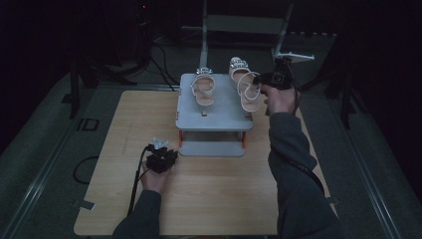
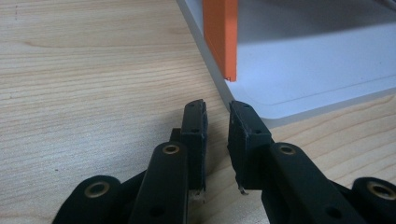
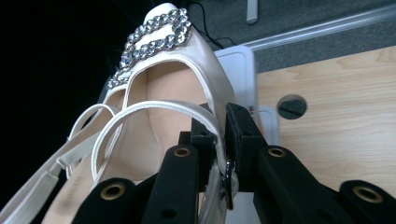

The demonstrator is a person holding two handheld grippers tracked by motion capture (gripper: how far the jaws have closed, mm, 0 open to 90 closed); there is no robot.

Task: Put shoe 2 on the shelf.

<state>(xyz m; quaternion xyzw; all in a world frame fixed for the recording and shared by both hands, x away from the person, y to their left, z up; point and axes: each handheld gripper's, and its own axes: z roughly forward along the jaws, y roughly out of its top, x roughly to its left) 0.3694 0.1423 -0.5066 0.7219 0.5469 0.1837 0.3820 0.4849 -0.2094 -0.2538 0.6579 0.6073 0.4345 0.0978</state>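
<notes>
High view shows your right gripper (image 1: pixel 262 79) clamped on the strap of the right sandal (image 1: pixel 244 84), at the far right corner of the grey rack (image 1: pixel 214 119). Keep that pinch firm and the shoe level so the strap can't slip. Your left gripper (image 2: pixel 217 135), jaws narrowly apart and empty, rests near the rack's orange leg (image 2: pixel 220 37).
</notes>
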